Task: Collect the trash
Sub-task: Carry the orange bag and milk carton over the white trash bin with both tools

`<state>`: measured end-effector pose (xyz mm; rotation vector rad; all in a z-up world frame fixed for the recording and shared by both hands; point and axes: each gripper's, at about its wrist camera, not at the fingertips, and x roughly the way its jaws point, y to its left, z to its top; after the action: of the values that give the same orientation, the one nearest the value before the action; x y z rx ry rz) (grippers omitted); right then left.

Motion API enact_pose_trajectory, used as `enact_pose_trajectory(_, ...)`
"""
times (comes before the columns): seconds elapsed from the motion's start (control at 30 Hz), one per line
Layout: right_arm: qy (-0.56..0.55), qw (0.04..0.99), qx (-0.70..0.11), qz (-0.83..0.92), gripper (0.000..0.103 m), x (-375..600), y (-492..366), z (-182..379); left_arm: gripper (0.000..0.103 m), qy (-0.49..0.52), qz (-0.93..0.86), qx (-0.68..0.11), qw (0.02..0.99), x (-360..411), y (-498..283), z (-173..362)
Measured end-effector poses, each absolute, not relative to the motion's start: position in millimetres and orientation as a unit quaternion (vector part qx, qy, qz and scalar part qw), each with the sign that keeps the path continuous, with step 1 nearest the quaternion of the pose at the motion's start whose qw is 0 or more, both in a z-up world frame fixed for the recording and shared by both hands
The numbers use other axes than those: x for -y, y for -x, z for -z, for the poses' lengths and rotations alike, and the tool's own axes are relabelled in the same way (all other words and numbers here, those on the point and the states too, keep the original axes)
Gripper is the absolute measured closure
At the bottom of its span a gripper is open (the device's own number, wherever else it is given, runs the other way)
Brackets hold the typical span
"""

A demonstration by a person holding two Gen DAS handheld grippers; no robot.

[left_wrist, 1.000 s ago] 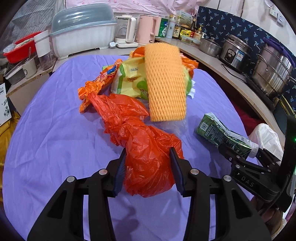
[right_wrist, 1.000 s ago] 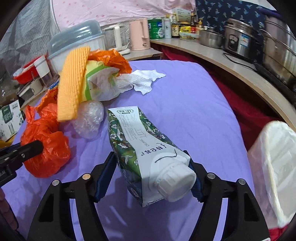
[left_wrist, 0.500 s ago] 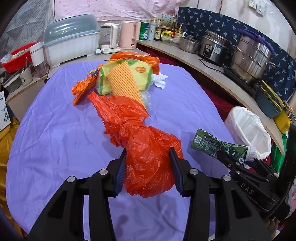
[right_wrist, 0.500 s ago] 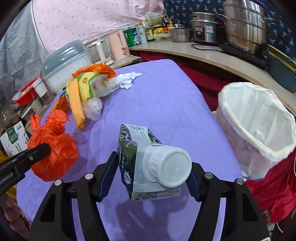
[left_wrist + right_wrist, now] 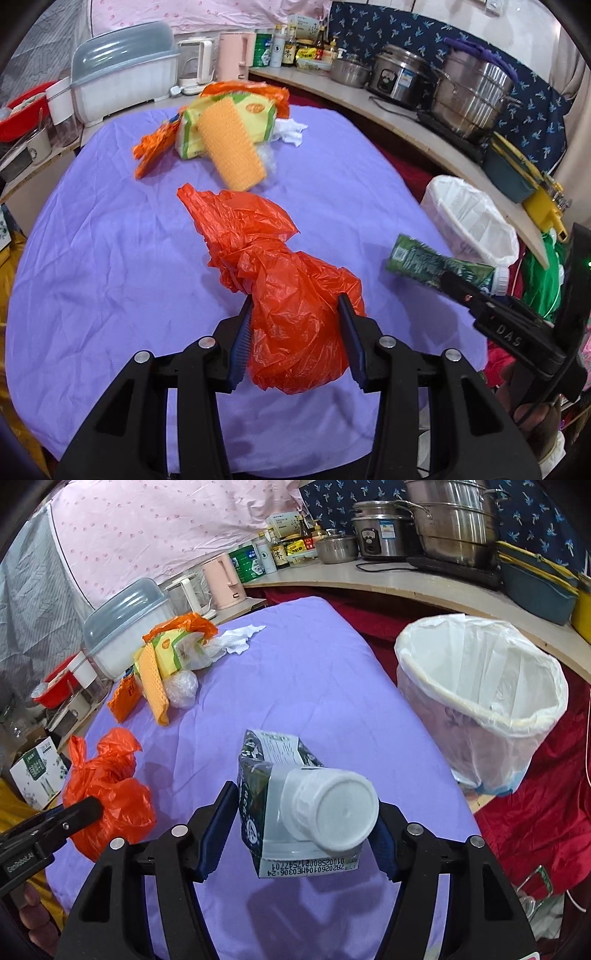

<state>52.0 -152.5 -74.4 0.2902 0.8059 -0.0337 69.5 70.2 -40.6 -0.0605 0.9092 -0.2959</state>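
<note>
- Right wrist view: right gripper point(image 5: 303, 834) has a green milk carton point(image 5: 280, 775) pinched between its jaws, white cap toward the camera, long axis running forward along the fingers.
- Pads sit on both carton sides; carton is off the purple table point(image 5: 314, 672).
- Key relation: white-lined trash bin point(image 5: 480, 701) stands off the table's right edge, ahead and to the right of the carton. Carton is not over the rim yet, still above the cloth.
- Judgement: next move is a carry rightward until the carton is over the bin mouth, then release. Right hand is the nearer one to the bin.
- Left wrist view: left gripper point(image 5: 295, 339) is clamped on a crumpled orange plastic bag point(image 5: 291, 295); the bag bulges between the jaws and its loose tail trails forward onto the table.
- Bag's long axis lies roughly along the fingers. Bin point(image 5: 472, 221) is to the right of it, beyond the right gripper point(image 5: 480, 299) and carton point(image 5: 436, 264).
- Only the left view shows the carton side-on, nearly level, its cap end by the bin.
- Only the right view shows the bin's open mouth and liner; inside looks empty as far as visible.
- Left on the table, far end: yellow foam net point(image 5: 232, 155), yellow snack bag point(image 5: 236, 118), orange wrapper point(image 5: 127, 698), white tissue point(image 5: 236, 640), clear plastic wad point(image 5: 181, 688).
</note>
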Motion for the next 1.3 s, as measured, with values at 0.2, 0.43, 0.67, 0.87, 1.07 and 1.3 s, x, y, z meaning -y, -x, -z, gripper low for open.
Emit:
enact_pose_trajectory(0.2,-0.155,0.898,-0.411,0.007,0.04,151,-49,90,0.061,0.025,0.133,-0.454,0.881,-73,-65,54)
enact_pose_trajectory(0.43,-0.159,0.892,-0.423,0.003,0.025,148,-59,100,0.061,0.019,0.133,-0.459,0.878,-69,-63,60)
enact_pose_trajectory(0.67,-0.147,0.887,-0.437,-0.016,0.024,133,-68,107,0.061,0.021,0.132,-0.462,0.877,-70,-66,62)
enact_pose_trajectory(0.87,-0.13,0.886,-0.444,-0.016,0.04,125,-69,113,0.061,0.023,0.133,-0.463,0.876,-70,-67,62)
enact_pose_trajectory(1.07,-0.149,0.897,-0.417,-0.008,0.044,140,-62,99,0.062,0.016,0.143,-0.453,0.88,-60,-69,52)
enact_pose_trajectory(1.3,-0.182,0.908,-0.376,0.03,0.044,188,-50,73,0.062,-0.003,0.187,-0.421,0.888,-14,-75,23)
